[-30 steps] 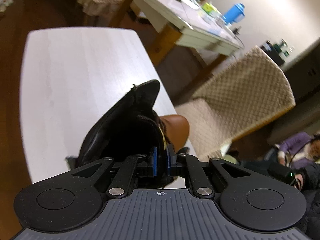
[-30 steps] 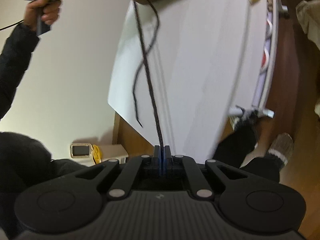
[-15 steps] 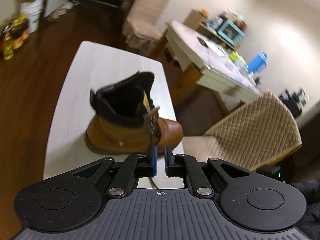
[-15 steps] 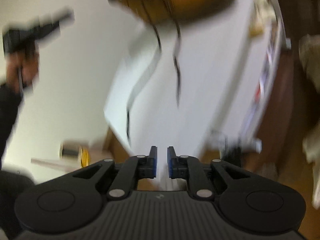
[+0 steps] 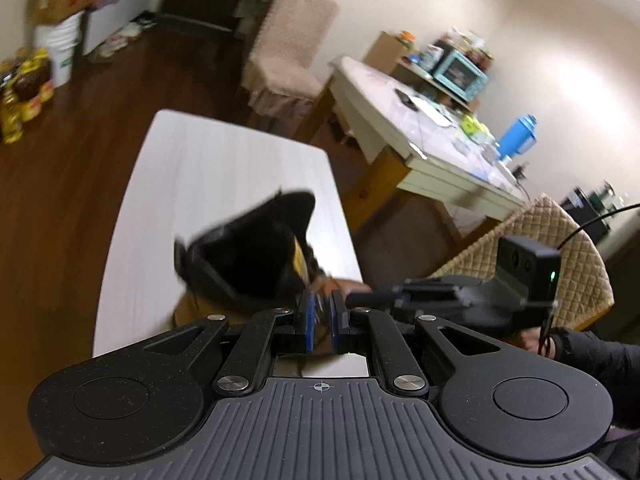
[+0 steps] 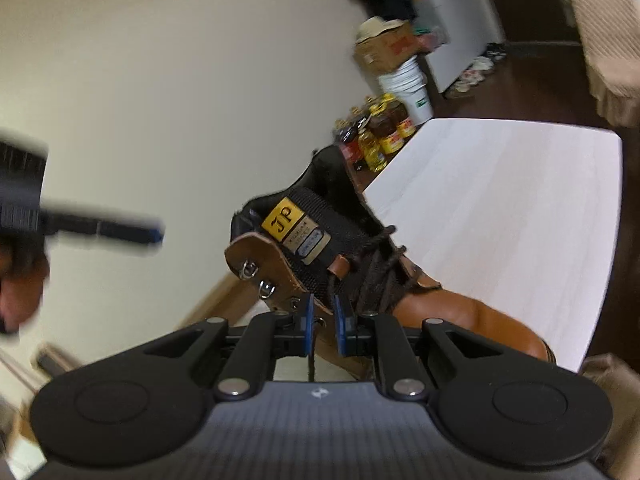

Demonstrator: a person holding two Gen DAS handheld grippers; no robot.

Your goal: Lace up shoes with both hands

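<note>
- Left wrist view, left edge: wooden floor, with bottles (image 5: pixel 24 92) and a white bucket (image 5: pixel 60 50) in the upper left corner.
- Centre: the white worktop (image 5: pixel 192 176) runs from mid-frame toward the bottom. The boot (image 5: pixel 248 264) stands near its lower right edge, black collar facing the camera, brown leather below; it is blurred.
- Lower centre: the left tool (image 5: pixel 321 320) sits just in front of the boot. Its blue pads stand slightly apart. A dark lace appears to pass through the gap; whether the pads press on it cannot be told.
- Right of centre: the right tool (image 5: pixel 360 300) enters from the right, tip just beside the boot's toe, a black sleeve (image 5: pixel 592 356) behind it.
- Upper right: a second table (image 5: pixel 424 136) with a blue bottle (image 5: pixel 516 136); a quilted chair (image 5: pixel 560 264) lower right.
- Right wrist view, left edge: the left tool (image 6: pixel 154 234) shows as a blurred dark bar, held by a hand (image 6: pixel 20 292), its tip well apart from the boot.
- Centre: the boot (image 6: pixel 320 248) lies tilted, tongue with yellow label uppermost, brown laces (image 6: pixel 380 268) crossing to its right, toe at lower right.
- Lower centre: the right tool (image 6: pixel 322 316) has its pads parted, having just been opening. A lace strand hangs in the gap near the left pad; no grip is visible.
- Right: the worktop (image 6: pixel 520 200) fills the right half.
</note>
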